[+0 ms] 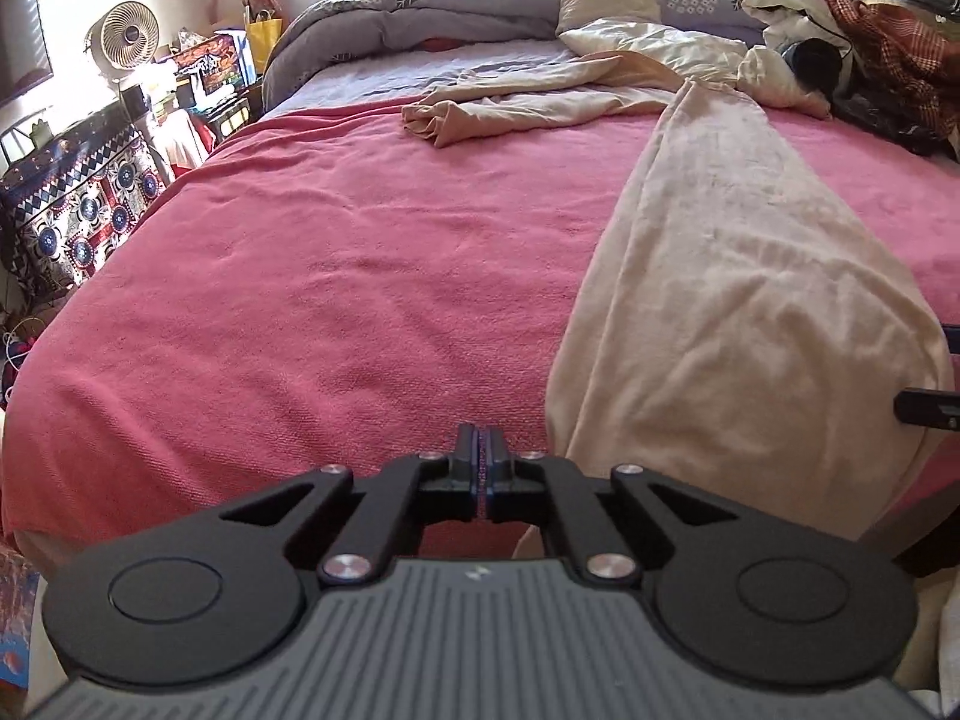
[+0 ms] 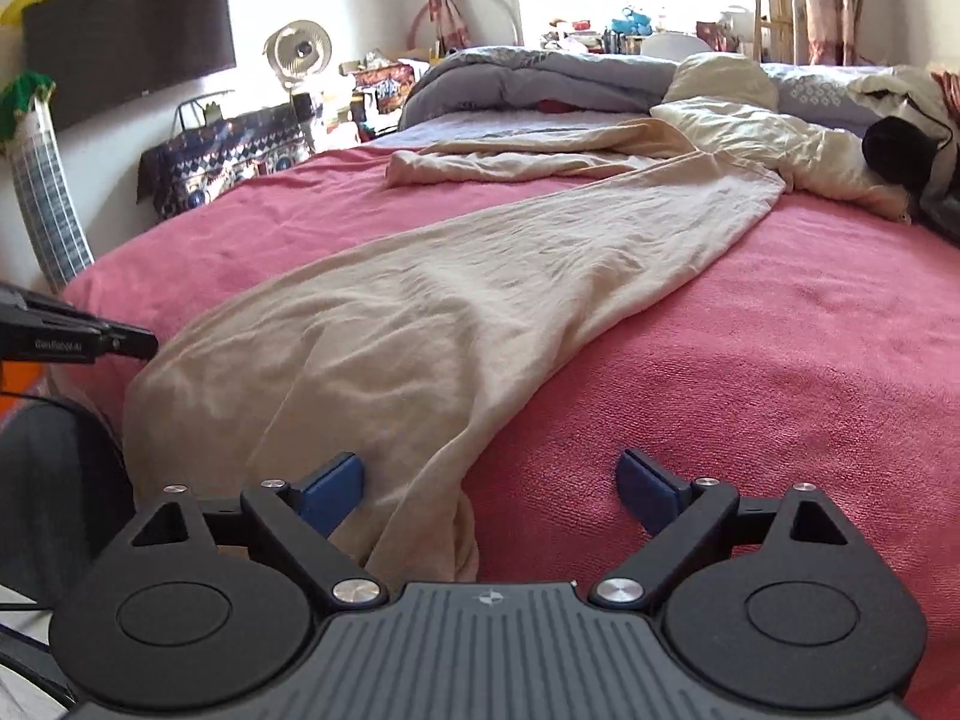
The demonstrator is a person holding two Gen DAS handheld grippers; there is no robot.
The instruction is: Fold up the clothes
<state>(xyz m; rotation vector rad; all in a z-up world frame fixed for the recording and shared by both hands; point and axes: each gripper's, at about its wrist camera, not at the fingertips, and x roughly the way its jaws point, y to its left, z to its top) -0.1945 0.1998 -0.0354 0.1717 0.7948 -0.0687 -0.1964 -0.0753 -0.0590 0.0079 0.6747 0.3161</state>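
Cream garment across pink blanket.

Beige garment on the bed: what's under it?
The long beige garment lies on a pink terry bedspread. Whatever sits beneath the cloth itself is covered.

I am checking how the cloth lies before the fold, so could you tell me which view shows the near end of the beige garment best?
The right wrist view: the beige garment runs up the frame centre, its near end between the open jaws of the right gripper. In the left wrist view it lies far right, its near end partly hidden.
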